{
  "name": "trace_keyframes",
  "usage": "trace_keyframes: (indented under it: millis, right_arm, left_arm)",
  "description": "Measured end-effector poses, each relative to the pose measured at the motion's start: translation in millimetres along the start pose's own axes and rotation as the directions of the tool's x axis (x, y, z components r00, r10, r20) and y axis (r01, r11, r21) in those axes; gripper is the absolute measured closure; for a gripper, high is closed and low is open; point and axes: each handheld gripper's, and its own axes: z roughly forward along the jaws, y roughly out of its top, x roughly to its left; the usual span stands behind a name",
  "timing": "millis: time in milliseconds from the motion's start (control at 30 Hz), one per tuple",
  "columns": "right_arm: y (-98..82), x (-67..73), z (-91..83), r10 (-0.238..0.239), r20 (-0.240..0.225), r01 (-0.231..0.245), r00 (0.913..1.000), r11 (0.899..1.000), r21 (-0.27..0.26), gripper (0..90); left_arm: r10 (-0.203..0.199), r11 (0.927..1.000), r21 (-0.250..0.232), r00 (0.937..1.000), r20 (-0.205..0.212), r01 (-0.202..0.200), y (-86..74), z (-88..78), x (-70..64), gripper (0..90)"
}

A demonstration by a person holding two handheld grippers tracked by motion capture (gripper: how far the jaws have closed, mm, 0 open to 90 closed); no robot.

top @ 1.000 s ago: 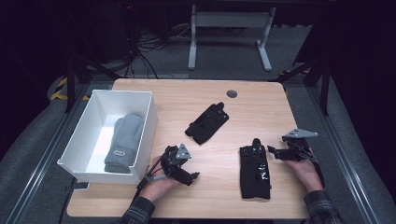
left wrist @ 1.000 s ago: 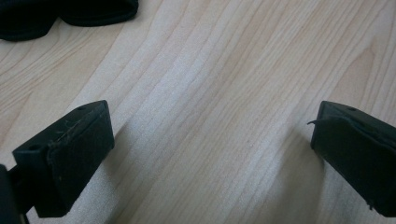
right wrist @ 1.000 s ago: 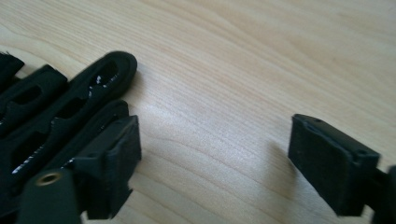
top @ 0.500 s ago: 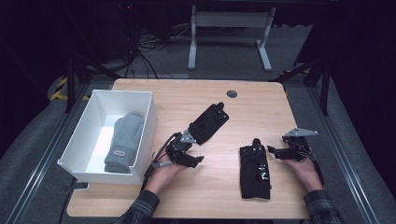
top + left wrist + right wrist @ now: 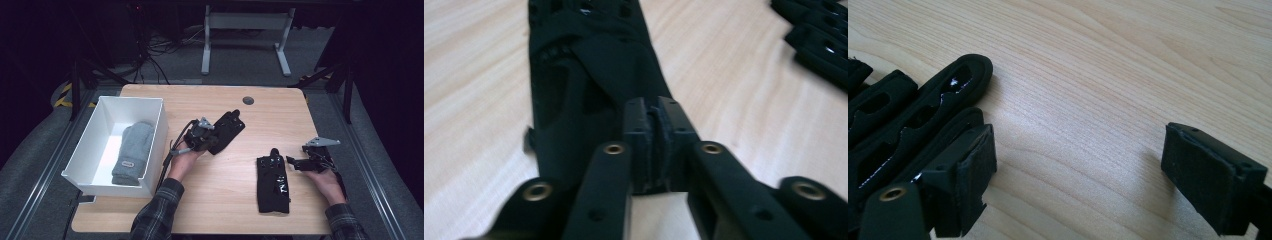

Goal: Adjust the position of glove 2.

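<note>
High view first: my left hand-held gripper (image 5: 207,134) sits at the near edge of a black glove (image 5: 226,131) in the middle of the surface (image 5: 220,200), and my right hand-held gripper (image 5: 298,162) waits just beside a second black glove (image 5: 273,178), which lies flat close to me. Off to the left of my left hand-held gripper stands a white bin (image 5: 150,150) with a grey mitten (image 5: 132,152) already lying inside.

From the left gripper view, the pads (image 5: 640,145) have just been closing and now stand clenched, with the cuff edge of the black glove (image 5: 584,85) pinched between them as far as I can tell; the fabric stretches away ahead of the jaws. In the right gripper view the jaws stand wide apart, released, one pad (image 5: 968,175) next to the second glove's fingers (image 5: 908,115) and nothing between them but bare wood.

So I judge one item sorted and two left. This glove is gripped but not yet lifted clear, and it has to travel left to the bin. The glove by my right side is untouched.
</note>
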Motion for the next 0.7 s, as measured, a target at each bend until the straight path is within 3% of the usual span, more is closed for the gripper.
trace_keyframes:
  millis: [67,233,467,567,700]
  right_arm:
    - [0.0,0.0,0.0,0.000,0.000,0.000,1.0000,1.000,0.000,14.7]
    - [0.0,0.0,0.0,-0.001,-0.001,0.001,1.0000,1.000,0.000,14.7]
    - [0.0,0.1,0.0,-0.001,-0.002,0.001,1.0000,1.000,0.000,14.6]
    - [0.0,0.2,0.0,-0.002,-0.003,0.002,1.0000,1.000,0.000,14.7]
    - [0.0,0.2,0.0,-0.002,-0.003,0.002,1.0000,1.000,0.000,14.7]
  left_arm:
    - [-0.014,0.9999,0.007,0.9999,0.006,0.014,4.3,5.9,6.0,89.6]
    - [-0.022,0.9992,0.033,0.9996,-0.018,0.023,10.5,20.3,16.4,89.9]
    - [-0.041,0.9982,0.042,0.9990,-0.016,0.042,10.7,35.1,25.8,89.9]
    - [-0.056,0.9979,0.033,0.9984,-0.007,0.056,9.3,35.4,27.3,89.9]
    - [-0.049,0.9972,0.056,0.9988,-0.002,0.049,9.0,33.1,24.6,90.0]
